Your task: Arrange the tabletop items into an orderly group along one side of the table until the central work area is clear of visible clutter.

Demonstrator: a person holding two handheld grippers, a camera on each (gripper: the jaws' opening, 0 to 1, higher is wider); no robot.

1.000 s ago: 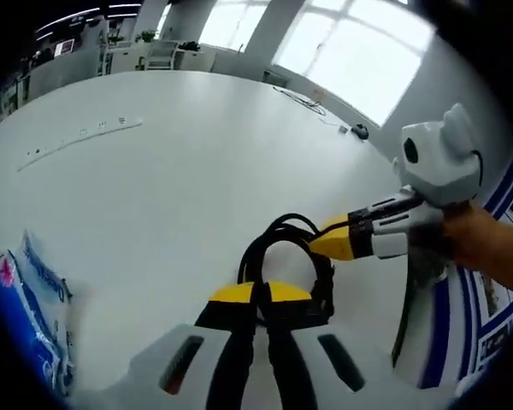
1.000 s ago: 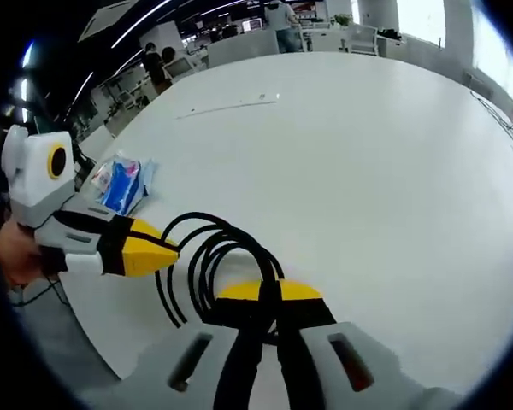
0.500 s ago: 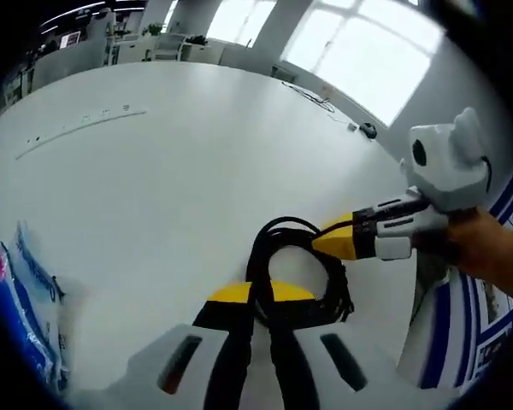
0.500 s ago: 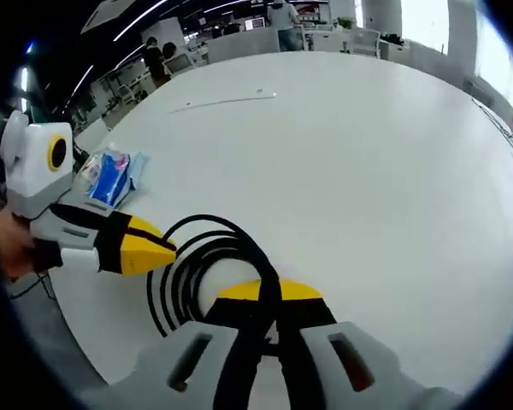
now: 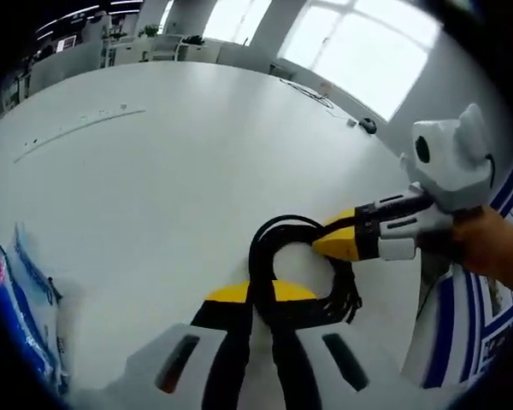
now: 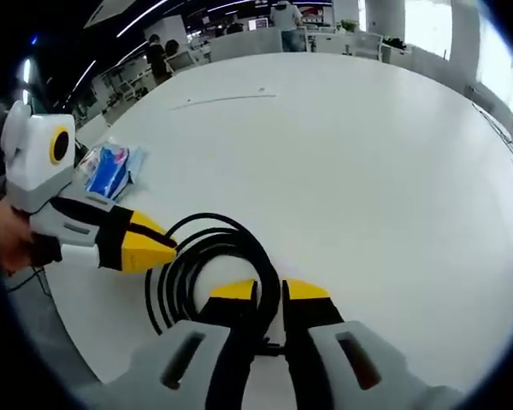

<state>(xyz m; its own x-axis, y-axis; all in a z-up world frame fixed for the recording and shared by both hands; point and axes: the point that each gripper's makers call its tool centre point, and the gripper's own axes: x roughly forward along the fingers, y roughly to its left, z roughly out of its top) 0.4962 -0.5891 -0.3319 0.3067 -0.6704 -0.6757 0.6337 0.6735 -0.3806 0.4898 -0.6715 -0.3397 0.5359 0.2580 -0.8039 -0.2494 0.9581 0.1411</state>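
A coiled black cable [image 5: 284,227] lies near the edge of the white table [image 5: 154,188]. My left gripper [image 5: 258,295] is shut on the near side of the coil. The right gripper [image 5: 327,243] comes in from the right, its yellow tips at the coil's far side. In the right gripper view the black cable [image 6: 231,235] runs up between my right gripper's [image 6: 269,291] jaws, which stand slightly apart, open. The left gripper [image 6: 158,249] reaches in from the left, its tip against the coil's edge.
A blue and white packet [image 5: 21,299] lies flat near the table edge, also visible as the packet [image 6: 111,166] behind the left gripper. A thin strip [image 6: 227,102] crosses the far table. A small dark object [image 5: 368,128] and thin wires sit by the windows. People stand far behind.
My right gripper's jaws have parted from shut to slightly open around the cable. The left gripper stays shut on the coil. Both views shifted only a little.
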